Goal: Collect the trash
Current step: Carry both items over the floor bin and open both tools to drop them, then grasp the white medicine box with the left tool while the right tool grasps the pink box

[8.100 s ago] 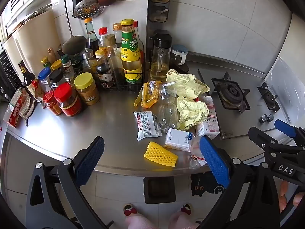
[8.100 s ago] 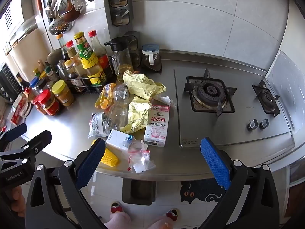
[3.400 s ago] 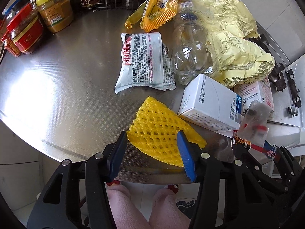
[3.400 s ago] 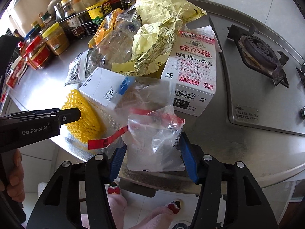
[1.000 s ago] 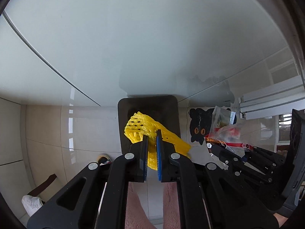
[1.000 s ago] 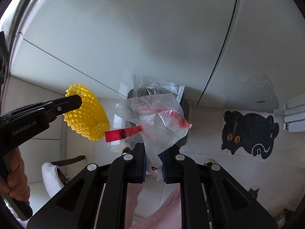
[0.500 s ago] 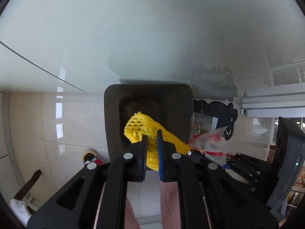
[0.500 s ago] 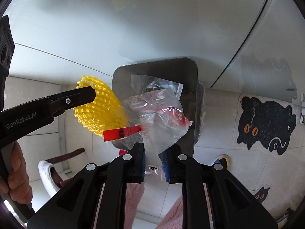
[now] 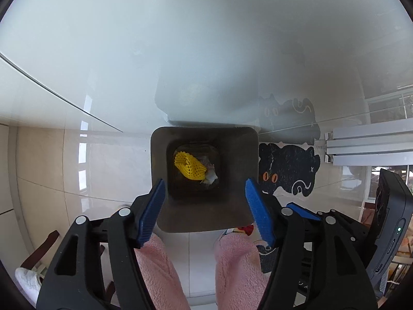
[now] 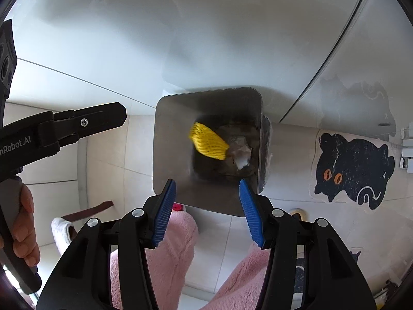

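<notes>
One yellow foam net (image 9: 189, 165), crumpled mesh, and one clear plastic bag (image 9: 210, 177) lie at the bottom of the dark bin (image 9: 160, 155). Left tongs (image 9: 205, 210) and right tongs (image 10: 207, 210) are both opening, nothing between them.

Bright daylight glares off the glossy floor tiles (image 9: 85, 152) at frame left; fisheye edges curve darkly; the yellow foam net (image 10: 208, 142) is motion-blurred.

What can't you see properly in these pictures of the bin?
- Clear plastic bag deep in the bin: right wrist view, blurred and partly under the yellow foam net; its print is unreadable.
- Bin floor: left wrist view, too dark; other trash can't be told.
- Slipper: left wrist view, cut off by the edge.
- Cat mat: left wrist view, partly behind the left claw, whose jaws are opening, empty.
</notes>
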A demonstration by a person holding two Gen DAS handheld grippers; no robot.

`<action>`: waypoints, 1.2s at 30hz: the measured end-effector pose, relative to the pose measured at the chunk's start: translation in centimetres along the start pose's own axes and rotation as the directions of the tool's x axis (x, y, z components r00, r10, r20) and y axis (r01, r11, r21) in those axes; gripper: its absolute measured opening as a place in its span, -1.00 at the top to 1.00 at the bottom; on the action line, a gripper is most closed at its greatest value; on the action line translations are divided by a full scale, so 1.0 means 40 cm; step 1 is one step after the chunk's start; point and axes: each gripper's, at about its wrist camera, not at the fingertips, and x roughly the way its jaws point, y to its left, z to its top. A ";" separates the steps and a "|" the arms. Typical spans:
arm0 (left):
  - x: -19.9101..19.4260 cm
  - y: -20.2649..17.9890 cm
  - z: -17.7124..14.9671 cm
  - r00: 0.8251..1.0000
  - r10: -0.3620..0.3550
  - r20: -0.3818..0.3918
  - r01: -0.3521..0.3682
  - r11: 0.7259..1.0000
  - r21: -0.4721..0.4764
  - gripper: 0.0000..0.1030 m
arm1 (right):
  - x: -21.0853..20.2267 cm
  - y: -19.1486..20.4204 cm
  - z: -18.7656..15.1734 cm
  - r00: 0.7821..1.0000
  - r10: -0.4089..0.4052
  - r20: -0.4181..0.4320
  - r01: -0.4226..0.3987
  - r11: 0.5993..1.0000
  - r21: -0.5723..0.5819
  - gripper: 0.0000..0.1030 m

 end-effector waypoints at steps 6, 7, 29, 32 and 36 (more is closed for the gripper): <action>-0.176 -0.032 -0.019 0.997 0.002 0.082 -0.002 1.000 -0.004 -0.71 | -0.201 0.019 -0.009 0.996 0.016 0.086 -0.014 1.000 -0.027 -0.32; -0.222 -0.042 -0.026 0.994 0.006 0.113 -0.007 1.000 0.002 -0.77 | -0.247 0.021 -0.011 0.993 0.017 0.115 -0.013 0.999 -0.033 -0.46; -0.827 -0.290 0.093 0.846 -0.115 0.521 -0.044 0.958 0.282 -0.84 | -0.976 0.087 0.200 0.765 -0.032 0.643 0.013 0.999 0.035 -0.93; -0.819 -0.299 0.130 0.843 -0.127 0.522 -0.034 0.957 0.287 -0.84 | -0.975 0.087 0.245 0.772 -0.018 0.635 -0.012 0.999 0.042 -0.85; -0.796 -0.314 0.176 0.852 -0.122 0.509 -0.043 0.953 0.300 -0.84 | -0.952 0.092 0.311 0.792 -0.031 0.609 -0.002 0.999 0.053 -0.78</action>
